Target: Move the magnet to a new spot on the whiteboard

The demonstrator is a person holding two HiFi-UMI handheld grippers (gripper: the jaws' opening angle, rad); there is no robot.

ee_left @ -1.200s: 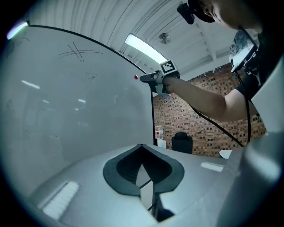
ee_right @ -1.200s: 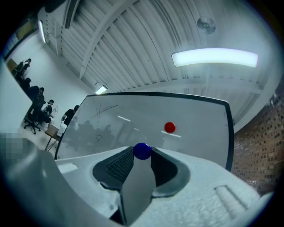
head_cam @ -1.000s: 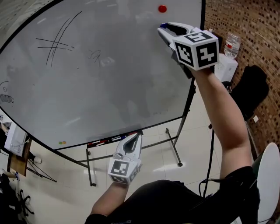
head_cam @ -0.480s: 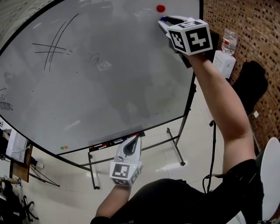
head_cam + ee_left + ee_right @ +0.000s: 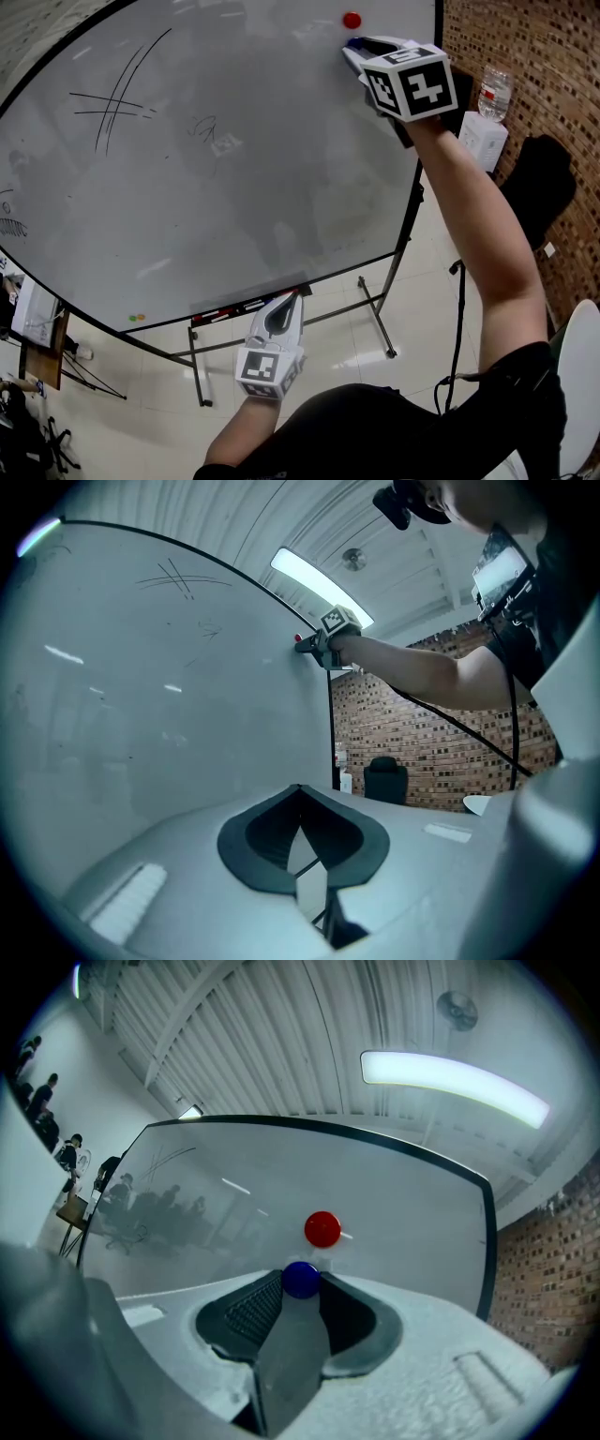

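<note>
While the left gripper just hangs low by the marker tray with its jaws together and nothing in them, all the action is up top. The right gripper is reaching into the upper right corner of the whiteboard, and its jaws are clamped around a small blue magnet. The pads sit on either side of it, right at the tips, so they're fairly wide apart but definitely on the thing.

The magnet is right at the board surface, just below a red magnet that's stuck there untouched. The two are close together but not touching.

So how far along is this? My read is that the grab is done. What I can't tell from this alone is whether the blue one is being pulled off its old spot or pressed onto a new one, or whether it's actually touching the board at all. Either way it hasn't been let go, so at minimum the release is left. If this is the pickup end, the whole carry across the board is left too. Plenty of bare board to the left to pick from.
</note>
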